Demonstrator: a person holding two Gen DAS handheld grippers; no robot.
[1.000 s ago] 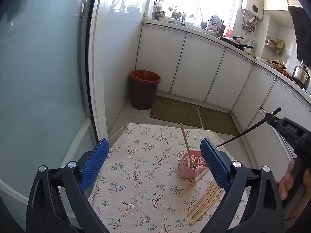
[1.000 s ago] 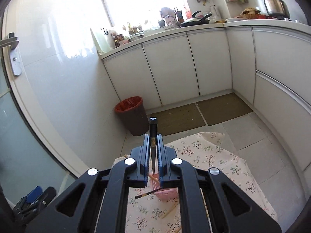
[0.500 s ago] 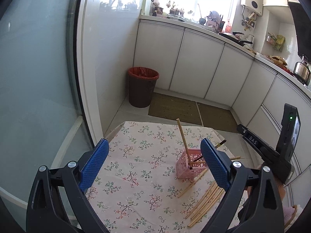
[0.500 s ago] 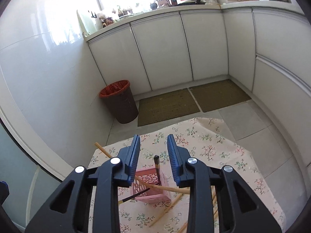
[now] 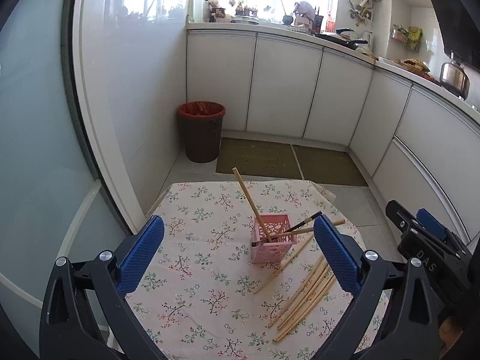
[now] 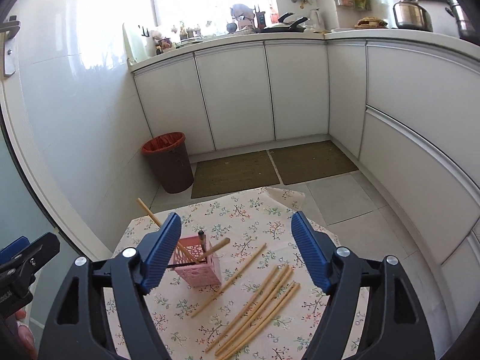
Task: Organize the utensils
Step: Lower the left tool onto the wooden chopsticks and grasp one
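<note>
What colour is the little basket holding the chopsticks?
Pink, with a perforated lattice wall; the basket shows best in the left wrist view.

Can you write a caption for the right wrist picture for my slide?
Right gripper opening, empty, above a pink lattice plastic holder of chopsticks, loose bamboo chopsticks on floral tablecloth.

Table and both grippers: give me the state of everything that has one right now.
Pink holder: upright on the tablecloth, three chopsticks in it.
Dark chopstick: in the holder, leaning.
Loose chopsticks: flat on the tablecloth, not yet sorted.
Single chopstick: flat beside the holder.
Left gripper: open, empty.
Right gripper: jaws opening, nothing gripped.
Bin: upright, lined.
</note>
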